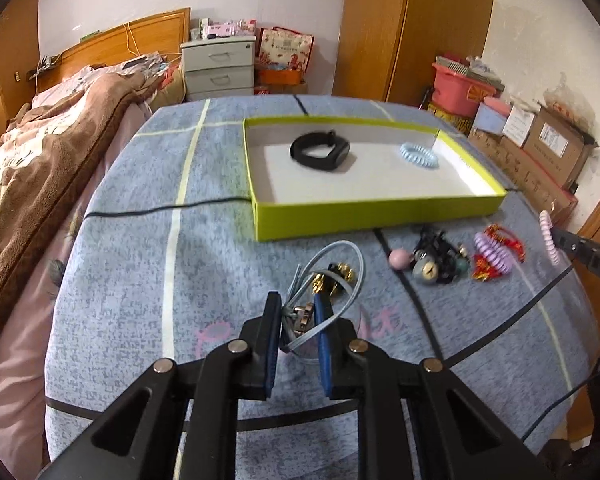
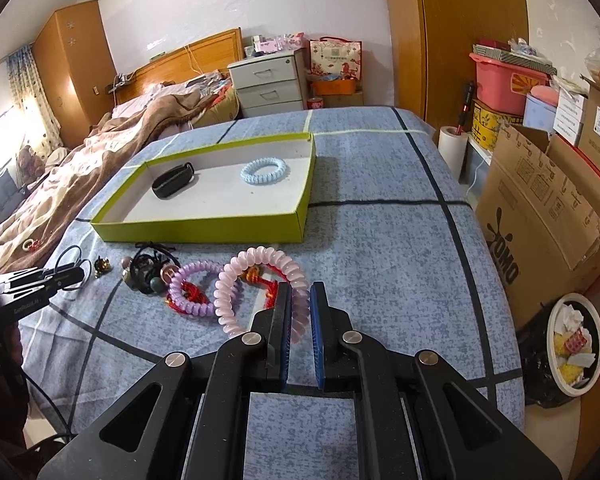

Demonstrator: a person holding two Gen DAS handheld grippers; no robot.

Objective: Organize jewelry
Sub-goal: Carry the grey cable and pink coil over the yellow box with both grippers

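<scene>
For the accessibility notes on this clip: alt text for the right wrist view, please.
The right gripper is shut on a pink spiral bracelet above a blue patterned bedspread. Behind it, a lime-green box holds a black band and a light-blue coil; more jewelry lies to the left.

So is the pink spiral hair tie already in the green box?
No, the pink hair tie is pinched in the right gripper above the bedspread; the green box holds only two items.

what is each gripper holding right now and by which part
Left gripper: shut on the grey cord necklace, at its bunched metal clasp end. Right gripper: shut on the pink spiral coil bracelet, pinching its near rim.
</scene>
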